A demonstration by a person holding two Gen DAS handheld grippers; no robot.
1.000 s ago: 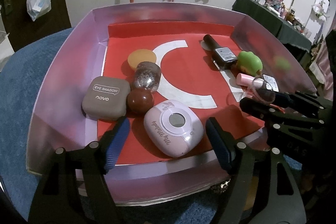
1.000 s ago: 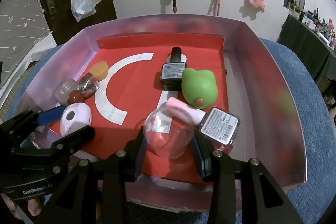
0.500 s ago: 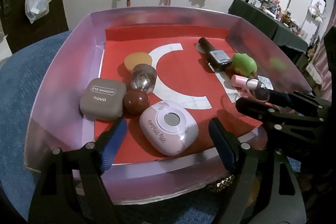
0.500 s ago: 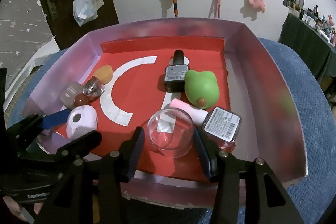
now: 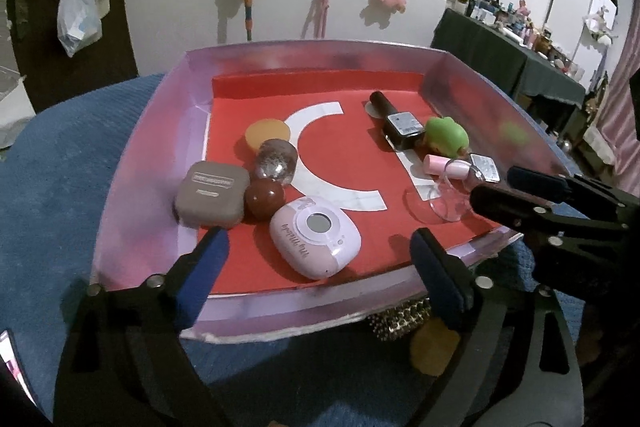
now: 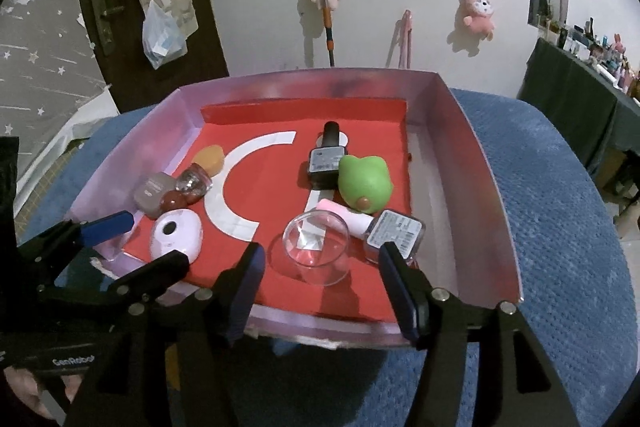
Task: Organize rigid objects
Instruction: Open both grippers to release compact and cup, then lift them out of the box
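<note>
Nearly everything looks sorted into the pink-walled, red-lined cardboard tray [image 6: 476,163]: compacts and stones grouped at the left, bottles and the green frog toy [image 6: 364,183] at the right. The clear plastic dome [image 6: 316,247] sits near the front edge. The left gripper [image 5: 316,263] and right gripper [image 6: 320,291] both hang spread wide, holding nothing. Little seems left.

Left gripper [image 5: 316,259]: black plastic frame w/ silver screws, blue foam pads [image 5: 200,277]. Right gripper [image 6: 322,285]: same black build, dark blue pads [image 6: 402,293], silver screws.
</note>
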